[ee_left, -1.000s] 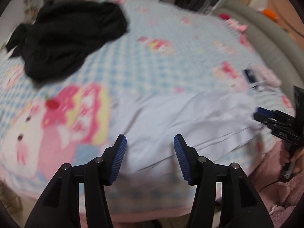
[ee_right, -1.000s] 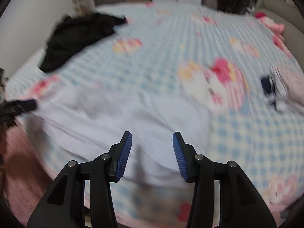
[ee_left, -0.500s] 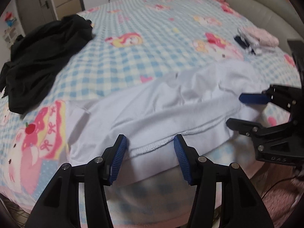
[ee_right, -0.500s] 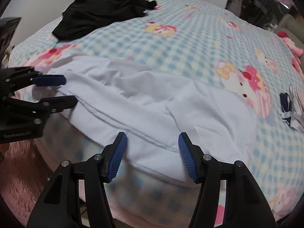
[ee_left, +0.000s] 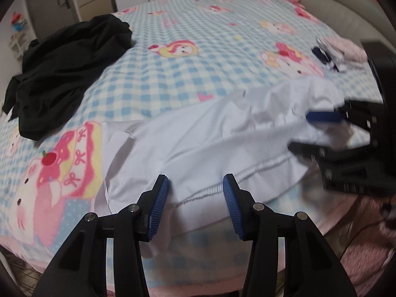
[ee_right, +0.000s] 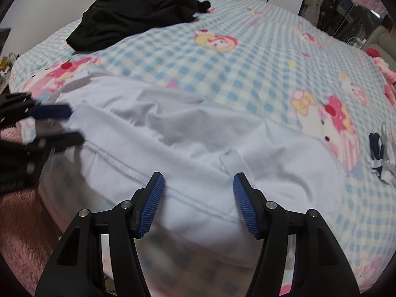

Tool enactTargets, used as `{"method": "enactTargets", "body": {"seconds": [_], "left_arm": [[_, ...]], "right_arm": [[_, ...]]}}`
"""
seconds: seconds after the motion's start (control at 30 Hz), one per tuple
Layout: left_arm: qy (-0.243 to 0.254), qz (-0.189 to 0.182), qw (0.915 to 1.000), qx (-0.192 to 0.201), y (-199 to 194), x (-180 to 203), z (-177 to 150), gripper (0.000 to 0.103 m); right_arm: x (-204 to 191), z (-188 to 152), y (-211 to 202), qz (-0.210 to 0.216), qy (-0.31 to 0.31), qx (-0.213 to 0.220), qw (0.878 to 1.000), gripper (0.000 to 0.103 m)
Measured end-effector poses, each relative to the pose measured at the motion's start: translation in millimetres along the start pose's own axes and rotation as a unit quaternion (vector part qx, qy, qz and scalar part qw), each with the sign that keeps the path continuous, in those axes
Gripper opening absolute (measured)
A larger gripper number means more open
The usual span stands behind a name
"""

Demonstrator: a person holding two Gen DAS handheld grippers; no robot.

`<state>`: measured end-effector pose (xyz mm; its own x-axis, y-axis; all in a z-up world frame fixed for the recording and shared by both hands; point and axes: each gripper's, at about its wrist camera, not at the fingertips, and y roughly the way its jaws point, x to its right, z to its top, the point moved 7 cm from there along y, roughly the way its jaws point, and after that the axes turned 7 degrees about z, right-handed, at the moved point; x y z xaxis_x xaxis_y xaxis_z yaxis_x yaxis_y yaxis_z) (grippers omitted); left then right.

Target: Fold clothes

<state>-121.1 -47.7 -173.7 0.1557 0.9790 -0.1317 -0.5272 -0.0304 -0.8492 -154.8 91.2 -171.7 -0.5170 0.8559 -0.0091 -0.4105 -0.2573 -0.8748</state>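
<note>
A white garment [ee_left: 210, 143] lies crumpled along the near edge of the bed, its stitched hem hanging over the side. My left gripper [ee_left: 195, 193] is open, its blue pads on either side of the hem without clamping it. My right gripper [ee_right: 196, 188] is open too, straddling the same hem [ee_right: 188, 198] further along the white garment [ee_right: 185, 136]. In the left wrist view the right gripper [ee_left: 319, 128] shows at the right, open beside the cloth. The left gripper [ee_right: 57, 123] appears at the left of the right wrist view.
A black garment [ee_left: 64, 69] is heaped at the far left of the checked blue cartoon blanket [ee_left: 198, 61]. Small folded pink and navy items [ee_left: 339, 52] lie at the far right. A grey padded bed frame [ee_left: 321, 2] curves behind. Pink carpet [ee_right: 22, 217] lies below the bed's edge.
Both grippers have come in closer and lower to the white garment's hem over the last second. The cloth has been pulled into more creases near the bed's edge.
</note>
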Motion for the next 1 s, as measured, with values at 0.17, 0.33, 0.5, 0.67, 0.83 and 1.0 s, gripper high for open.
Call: {"method": "enactTargets", "body": {"seconds": [0.17,0.33,0.5,0.67,0.83,1.0], "left_arm": [[0.014,0.013,0.9998,0.007,5,1,5,0.050],[0.010,0.005,0.9998,0.018,10,4,13,0.044],[0.050,0.012,0.9987,-0.004,4,7,-2,0.054],[0.034,0.026,0.9991,-0.003,11,5,2,0.056],[-0.008,-0.010,0.9997,0.021,1,1,15,0.016],[-0.046,-0.058,0.9964,0.041,-15,-3,13,0.011]], "right_arm": [[-1,0,4,0.001,-0.009,-0.006,1.000,0.060],[-9,-3,-1,0.032,0.000,-0.009,0.999,0.060],[-15,-5,10,0.026,-0.002,-0.036,0.999,0.061],[-15,0,20,0.004,0.011,-0.046,0.999,0.069],[-14,0,10,0.009,0.022,-0.029,0.999,0.068],[-7,-4,3,0.012,0.040,-0.022,0.999,0.069]]}}
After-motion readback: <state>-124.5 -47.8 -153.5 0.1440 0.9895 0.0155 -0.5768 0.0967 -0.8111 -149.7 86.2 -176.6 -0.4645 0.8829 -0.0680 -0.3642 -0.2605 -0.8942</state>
